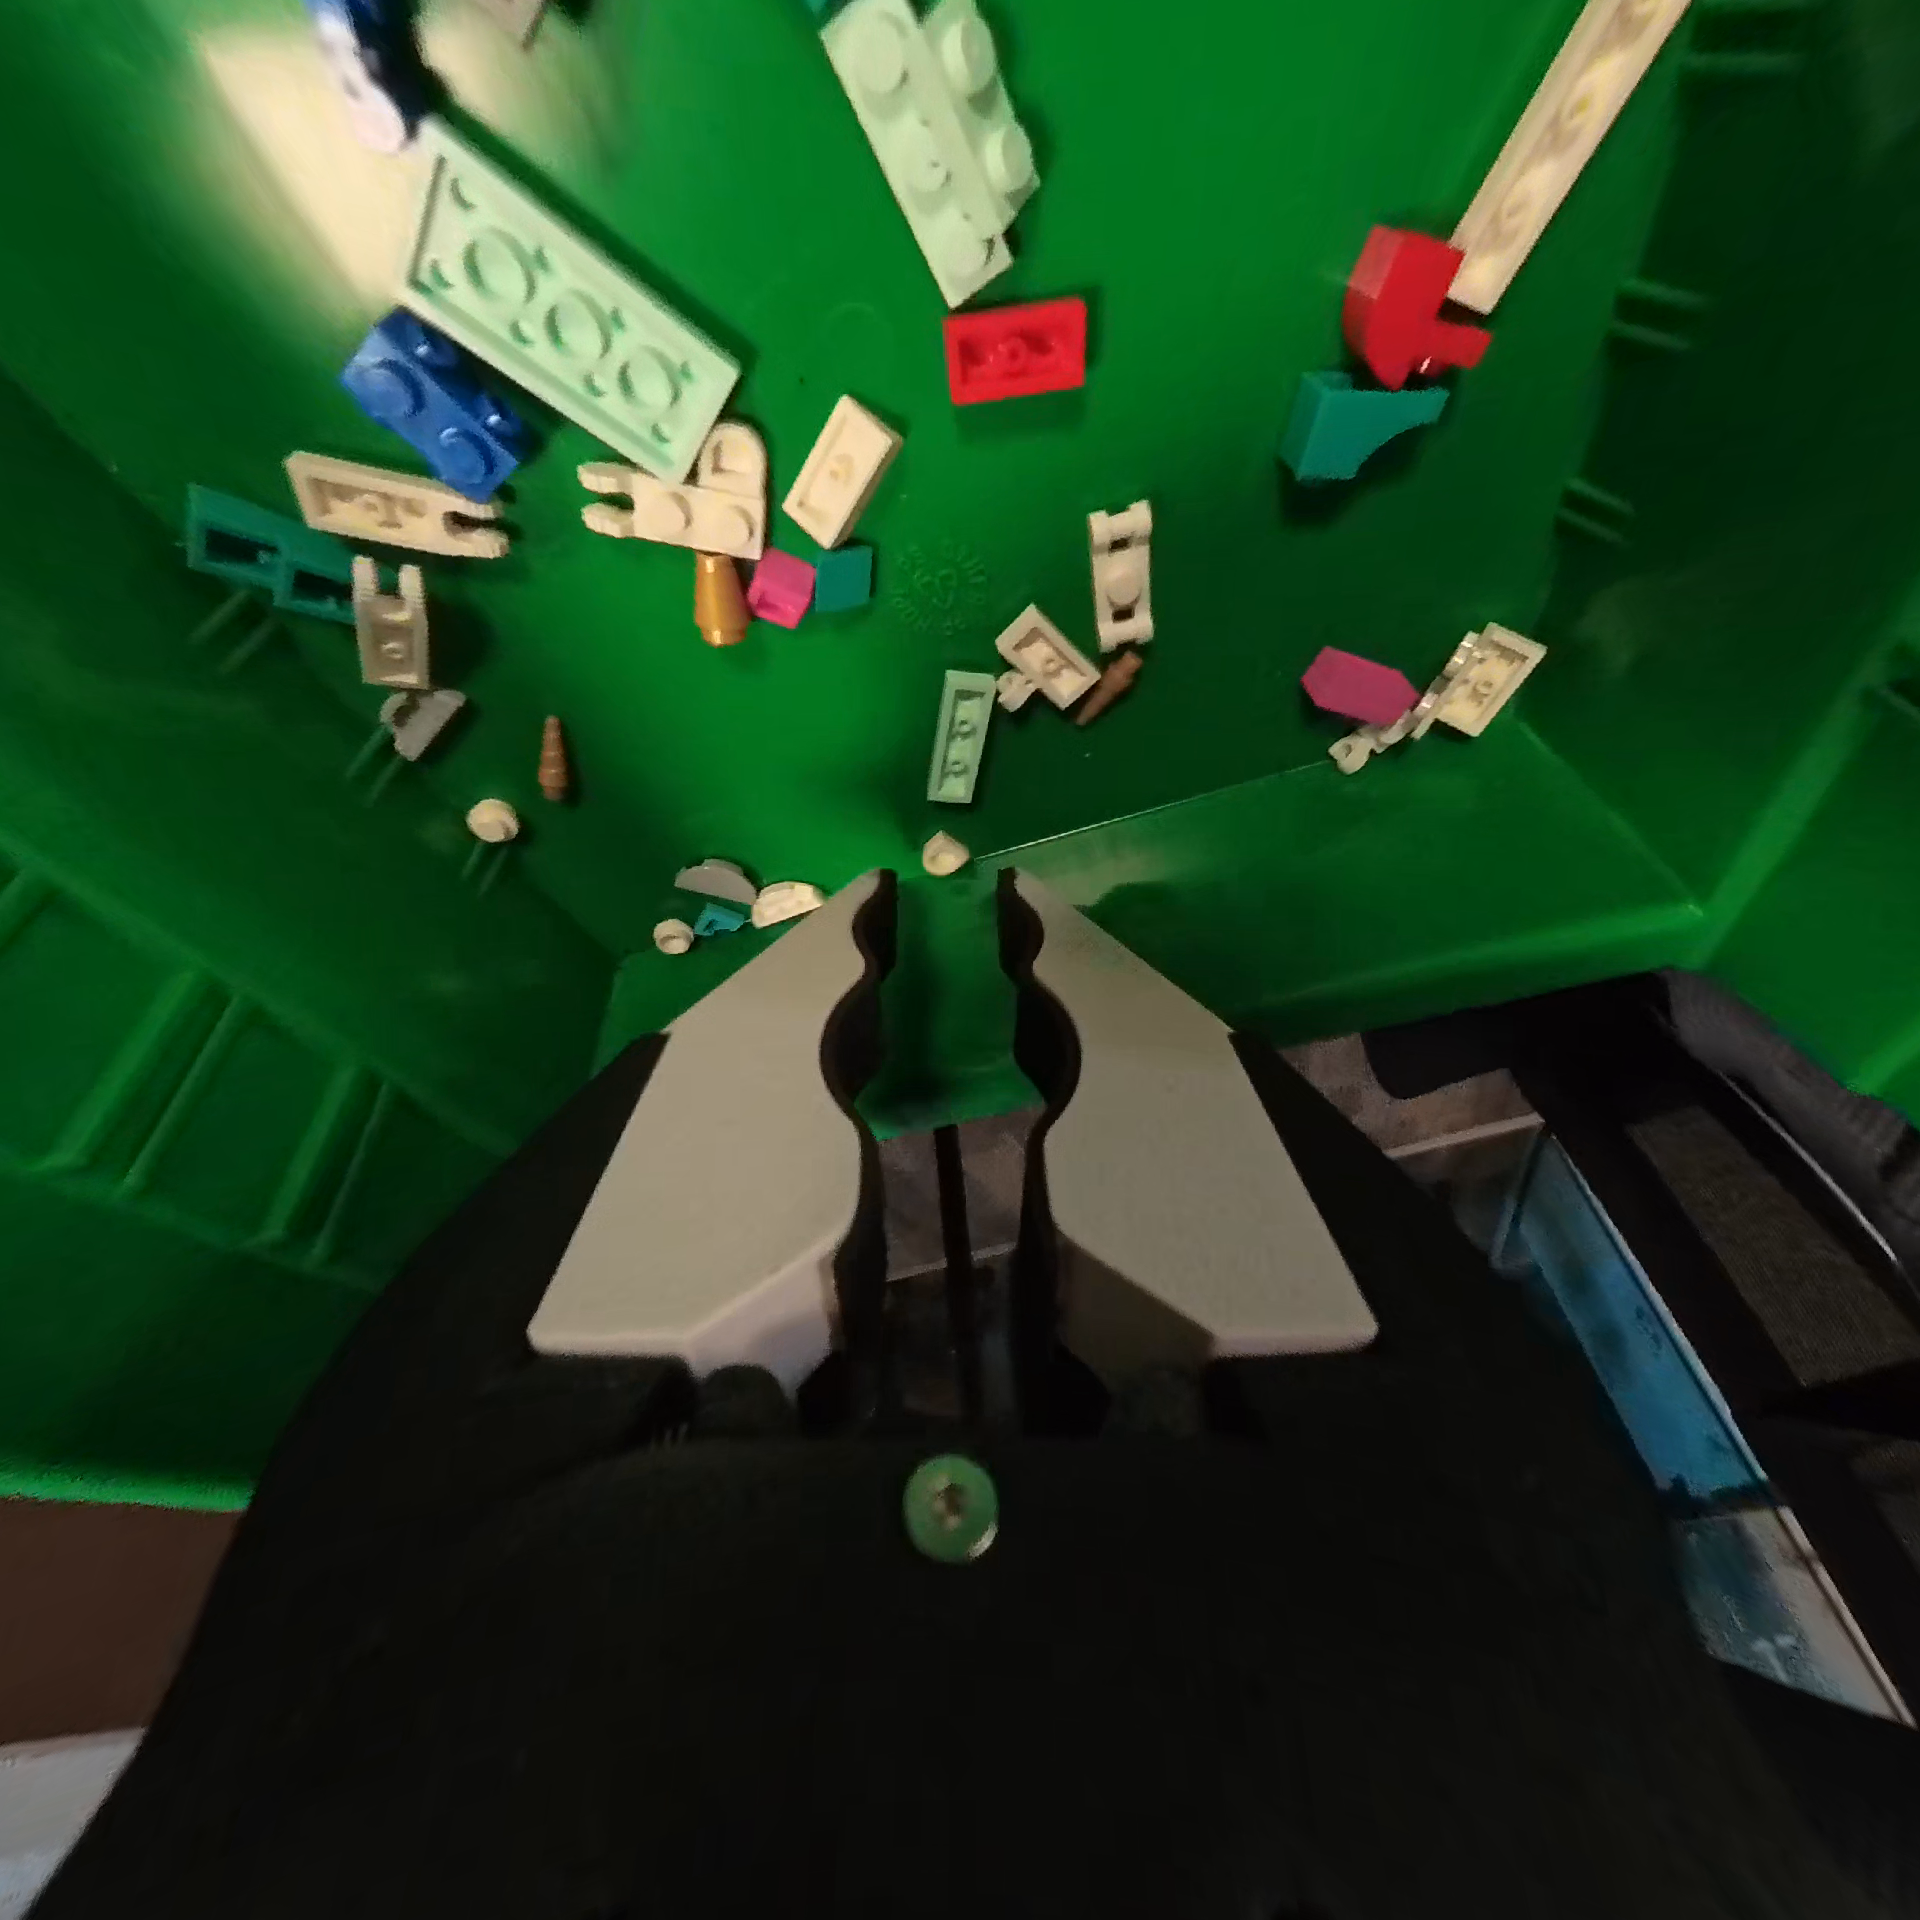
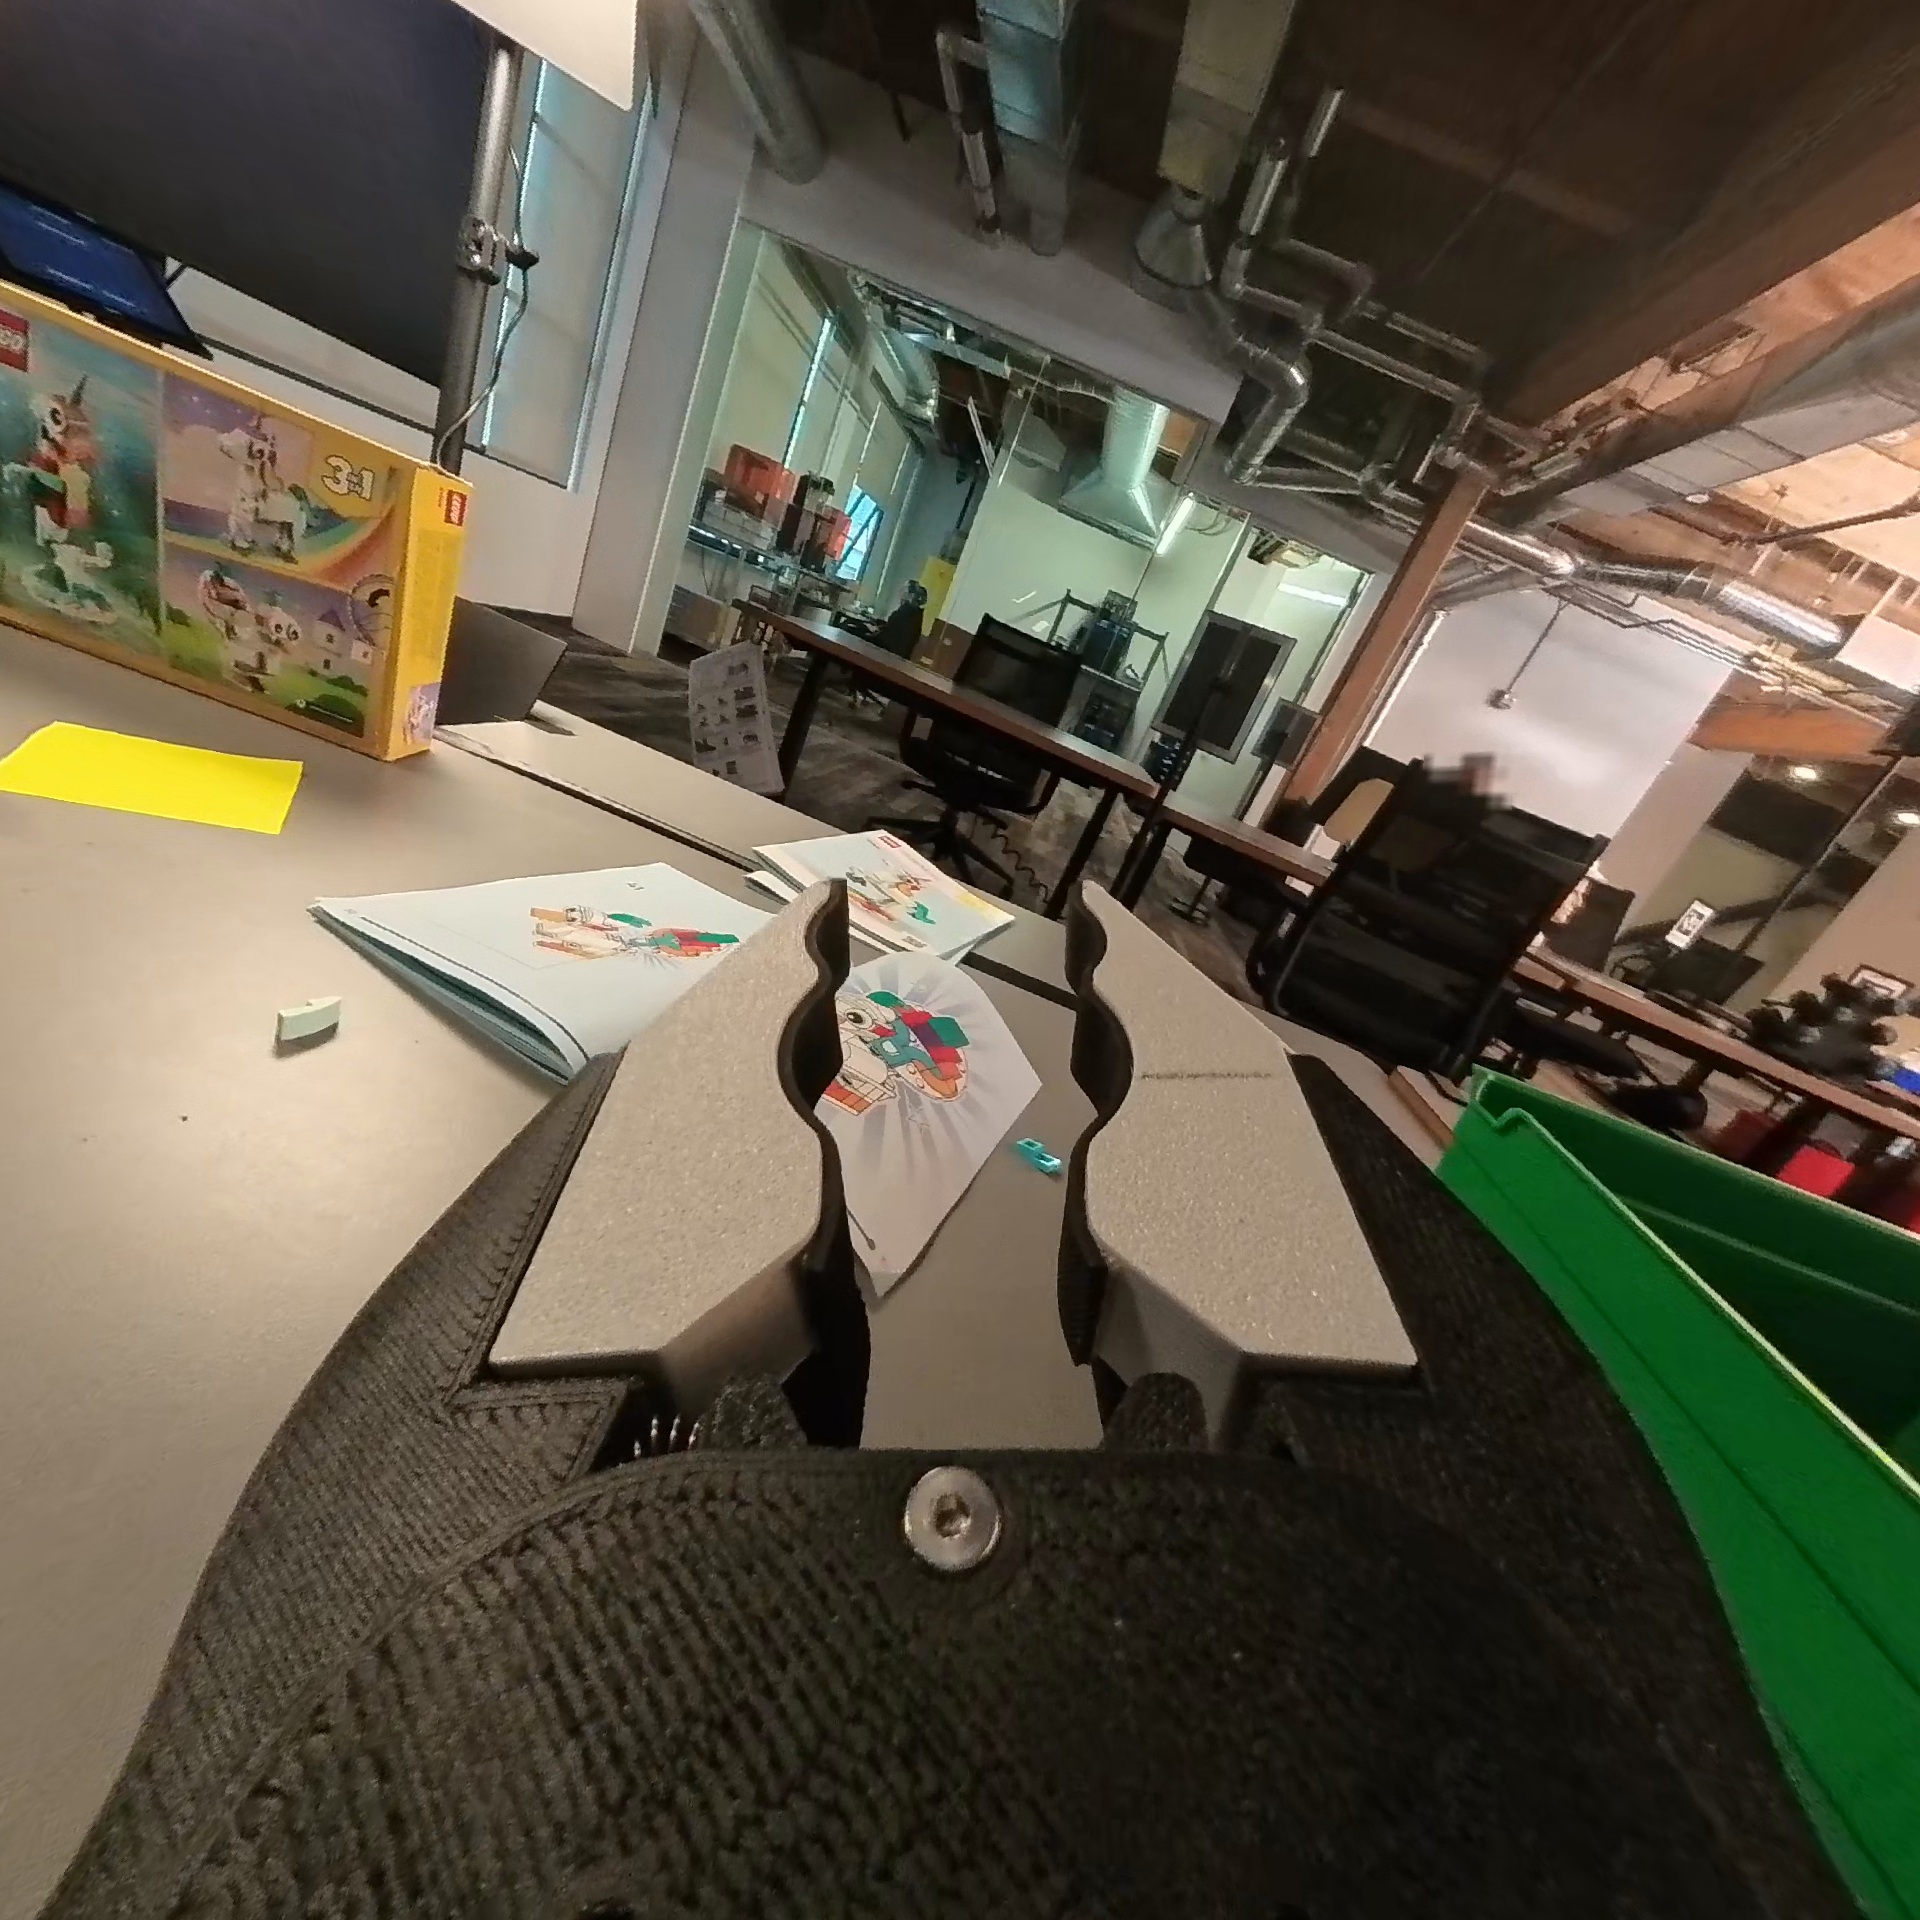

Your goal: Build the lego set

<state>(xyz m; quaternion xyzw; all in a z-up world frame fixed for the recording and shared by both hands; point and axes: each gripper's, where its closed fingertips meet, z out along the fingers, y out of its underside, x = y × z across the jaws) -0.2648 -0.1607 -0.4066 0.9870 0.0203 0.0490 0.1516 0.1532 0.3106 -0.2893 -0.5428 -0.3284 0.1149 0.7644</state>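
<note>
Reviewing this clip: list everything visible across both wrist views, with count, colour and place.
green bin: one, green, under left gripper; its rim beside right gripper
loose bricks: many; mint, white, red, blue, teal, magenta, gold; scattered on bin floor
set box: one, yellow, far left on table
instruction booklets: two, pale blue, mid-table
yellow sheet: one, by box
picture sheet: one, white, ahead of right gripper
stray pieces: two; mint, teal; on table
left gripper: open, empty
right gripper: open, empty
</note>
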